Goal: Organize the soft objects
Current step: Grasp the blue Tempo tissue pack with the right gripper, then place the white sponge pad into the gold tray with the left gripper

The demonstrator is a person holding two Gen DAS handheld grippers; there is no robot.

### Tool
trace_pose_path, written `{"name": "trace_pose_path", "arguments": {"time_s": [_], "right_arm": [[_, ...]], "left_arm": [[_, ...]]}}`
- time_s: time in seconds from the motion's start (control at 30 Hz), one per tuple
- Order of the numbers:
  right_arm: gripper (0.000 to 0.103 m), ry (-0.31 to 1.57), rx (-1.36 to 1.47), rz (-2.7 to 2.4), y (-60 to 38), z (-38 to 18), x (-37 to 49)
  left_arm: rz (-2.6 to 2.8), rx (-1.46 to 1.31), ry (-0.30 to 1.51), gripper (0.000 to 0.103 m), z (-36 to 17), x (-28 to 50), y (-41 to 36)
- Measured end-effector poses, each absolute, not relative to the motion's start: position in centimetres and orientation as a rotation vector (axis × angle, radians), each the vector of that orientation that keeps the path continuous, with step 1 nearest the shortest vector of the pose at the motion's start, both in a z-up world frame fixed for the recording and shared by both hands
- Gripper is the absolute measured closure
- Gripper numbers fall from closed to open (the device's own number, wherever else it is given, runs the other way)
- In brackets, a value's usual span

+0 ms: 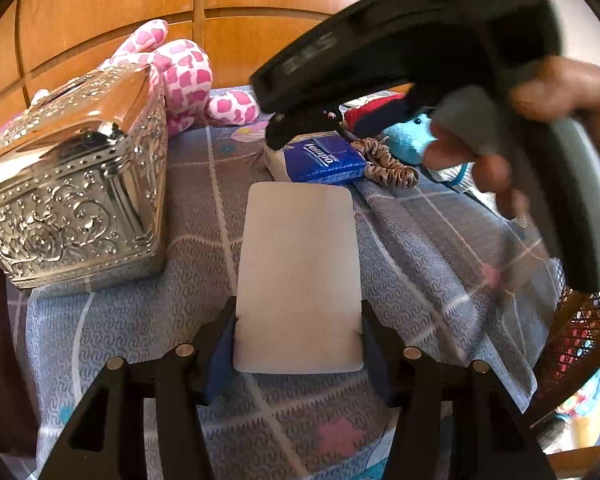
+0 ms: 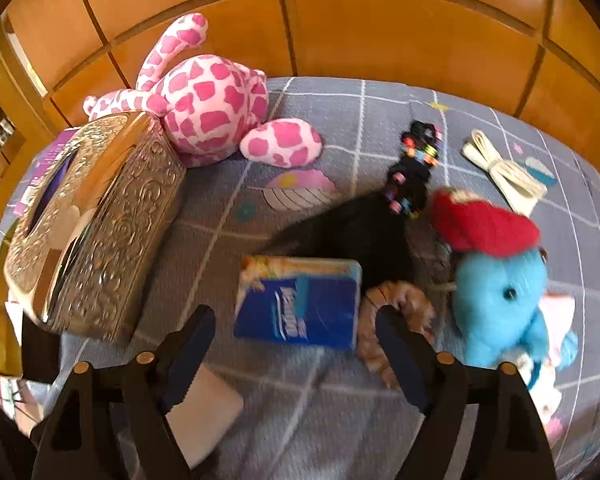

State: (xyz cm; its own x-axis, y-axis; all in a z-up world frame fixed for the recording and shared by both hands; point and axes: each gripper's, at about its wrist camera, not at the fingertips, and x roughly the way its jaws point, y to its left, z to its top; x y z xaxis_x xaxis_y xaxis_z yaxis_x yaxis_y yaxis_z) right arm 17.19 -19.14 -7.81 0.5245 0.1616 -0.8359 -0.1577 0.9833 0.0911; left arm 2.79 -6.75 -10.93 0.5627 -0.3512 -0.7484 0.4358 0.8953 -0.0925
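Note:
My left gripper (image 1: pixel 298 320) is shut on a flat white pad (image 1: pixel 298 264), which sticks out forward over the grey-blue bedspread (image 1: pixel 428 248). Beyond the pad lies a blue tissue pack (image 1: pixel 324 160). In the right wrist view my right gripper (image 2: pixel 294 316) stands open over that tissue pack (image 2: pixel 300 304), one finger on each side, pads not touching it. A tiger-print scrunchie (image 2: pixel 404 304) lies against the pack's right edge. A blue plush with a red cap (image 2: pixel 500 292) lies further right. A pink-spotted plush (image 2: pixel 212 108) lies at the back left.
A silver embossed box (image 2: pixel 96 232) stands at the left. A black cloth (image 2: pixel 360 232), beaded black hair ties (image 2: pixel 416 160) and a folded white band (image 2: pixel 504 168) lie behind the pack. A wooden headboard (image 2: pixel 380 32) closes the back. A hand (image 1: pixel 560 92) holds the right gripper.

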Motion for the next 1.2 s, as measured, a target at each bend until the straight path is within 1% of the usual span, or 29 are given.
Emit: {"name": "trace_pose_path", "arguments": {"time_s": [0.2,0.23,0.27,0.33,0.47,0.6,0.8,1.0,1.2], "right_arm": [[0.019,1.054,-0.087,0.147,-17.2,-9.5,19.7],[0.021,1.062,-0.106,0.138,-16.9,-9.8,19.8],[0.029,1.073,-0.115,0.134,-16.9,-10.2,19.9],[0.029,1.063,-0.11,0.138,-17.0,-10.2,19.6],[0.029,0.993,-0.072,0.137,-18.5,-8.4,17.3],[0.029,0.985,-0.006,0.159,-20.6,-7.6,14.9],[0.029,1.045,-0.012,0.092,-22.4,-10.1,13.4],[0.029,1.034,-0.08,0.079,-21.9,-10.8,12.4],[0.029,1.03,-0.082,0.082,-22.0,-10.8,12.2]], "left_arm": [[-0.467,0.106,0.848,0.047,-10.9,2.3,-6.4],[-0.468,0.107,0.847,0.047,-11.0,2.3,-6.4],[-0.467,0.107,0.846,0.047,-11.0,2.1,-6.5],[-0.468,0.105,0.845,0.047,-11.0,2.0,-6.4],[-0.46,0.113,0.84,0.047,-11.1,1.7,-6.4],[-0.457,0.123,0.838,0.047,-11.5,1.9,-7.0],[-0.424,0.14,0.841,0.048,-11.0,2.3,-7.3],[-0.427,0.111,0.766,0.048,-7.8,1.8,-6.1],[-0.399,0.0,0.713,0.048,-3.2,1.8,-2.4]]}}
